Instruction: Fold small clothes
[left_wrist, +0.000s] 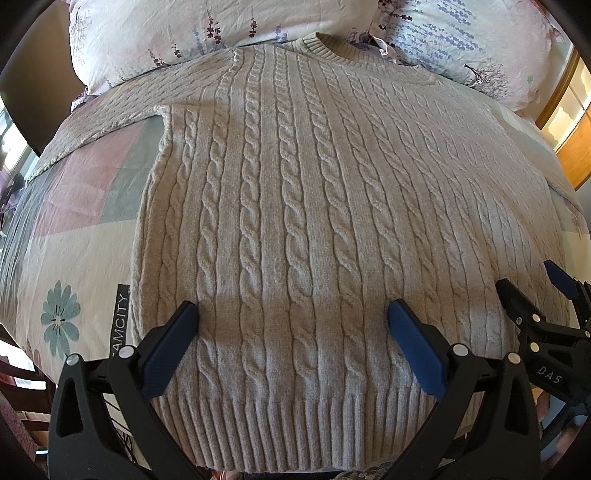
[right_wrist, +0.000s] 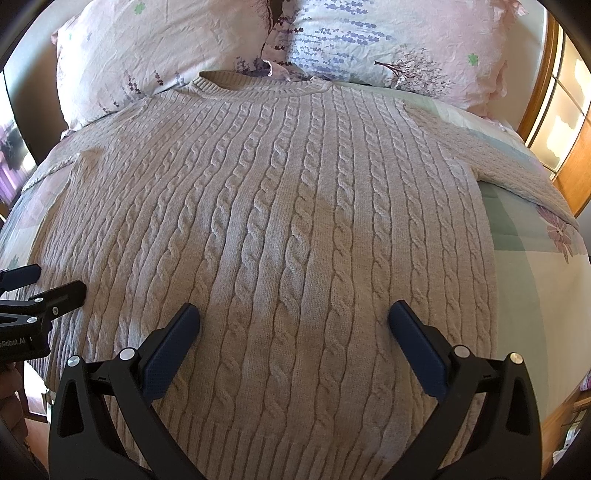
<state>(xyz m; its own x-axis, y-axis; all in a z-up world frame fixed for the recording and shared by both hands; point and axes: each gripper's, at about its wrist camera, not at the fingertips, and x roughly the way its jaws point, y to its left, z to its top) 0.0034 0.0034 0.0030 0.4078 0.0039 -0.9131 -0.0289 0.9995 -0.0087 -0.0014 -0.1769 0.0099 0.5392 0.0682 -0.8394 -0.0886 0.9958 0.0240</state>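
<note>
A beige cable-knit sweater (left_wrist: 295, 206) lies flat on the bed, collar toward the pillows, ribbed hem nearest me. It fills the right wrist view (right_wrist: 280, 229) too. One sleeve (left_wrist: 110, 110) stretches out to the left, the other sleeve (right_wrist: 517, 173) to the right. My left gripper (left_wrist: 293, 317) is open and empty, hovering over the lower left part of the sweater near the hem. My right gripper (right_wrist: 293, 317) is open and empty over the lower right part. Each gripper shows at the edge of the other's view: the right gripper (left_wrist: 532, 291), the left gripper (right_wrist: 55, 284).
The bed has a patchwork floral sheet (left_wrist: 74, 236). Two floral pillows (right_wrist: 162, 48) (right_wrist: 406, 40) lie just behind the collar. A wooden bed frame or cabinet (right_wrist: 569, 155) stands at the right. A wooden chair (left_wrist: 22, 391) stands at the lower left.
</note>
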